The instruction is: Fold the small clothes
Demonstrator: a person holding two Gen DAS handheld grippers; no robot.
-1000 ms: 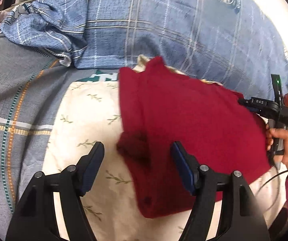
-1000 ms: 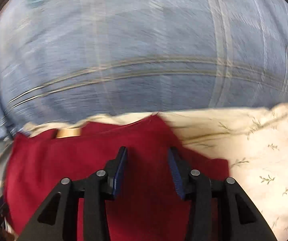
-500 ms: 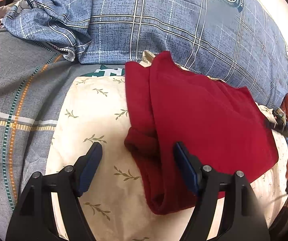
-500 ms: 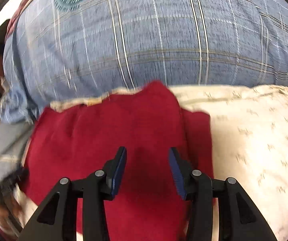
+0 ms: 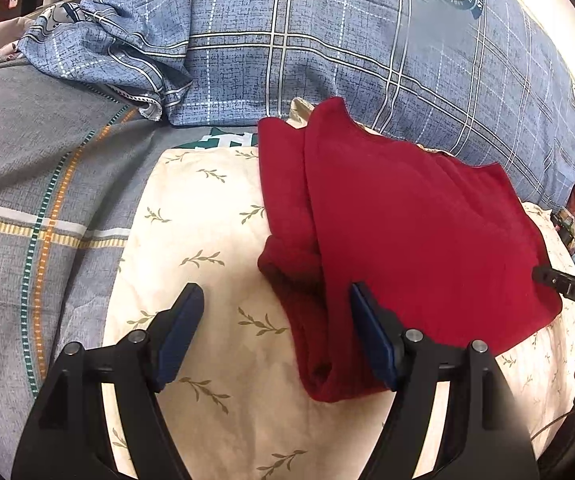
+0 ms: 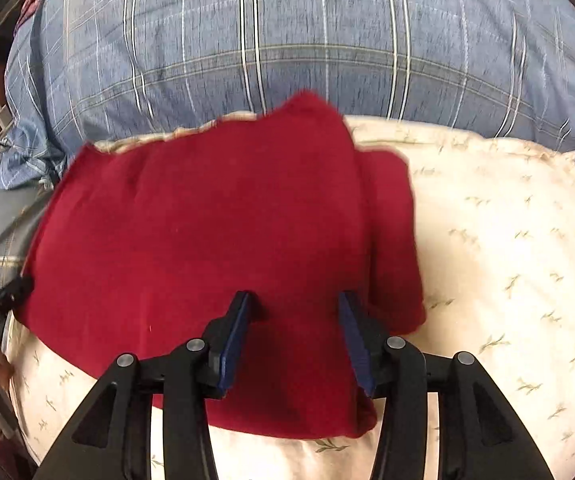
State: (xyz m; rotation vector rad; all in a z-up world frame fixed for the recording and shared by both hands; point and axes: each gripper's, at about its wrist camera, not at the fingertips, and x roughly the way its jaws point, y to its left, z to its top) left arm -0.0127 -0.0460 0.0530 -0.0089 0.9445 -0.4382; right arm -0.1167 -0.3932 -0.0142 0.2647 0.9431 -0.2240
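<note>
On the cream leaf-print pillow [image 5: 207, 216], the folded dark red knit garment [image 5: 407, 220] shows a bunched sleeve; wide, empty left gripper [image 5: 275, 328] should tuck it; right gripper [image 6: 293, 336], jaws just widening, empty, steadies

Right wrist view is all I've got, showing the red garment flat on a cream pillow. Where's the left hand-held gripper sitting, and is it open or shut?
Observer: The left hand-held gripper is open and grips nothing. It straddles the edge of the red garment, one finger over the garment and the other over the bare cream pillow.
Operator: Anything hidden at the pillow's far corner on that side?
Observer: Yes. A teal-and-white cloth peeks out from under the pillow, right beside the garment's far corner.
</note>
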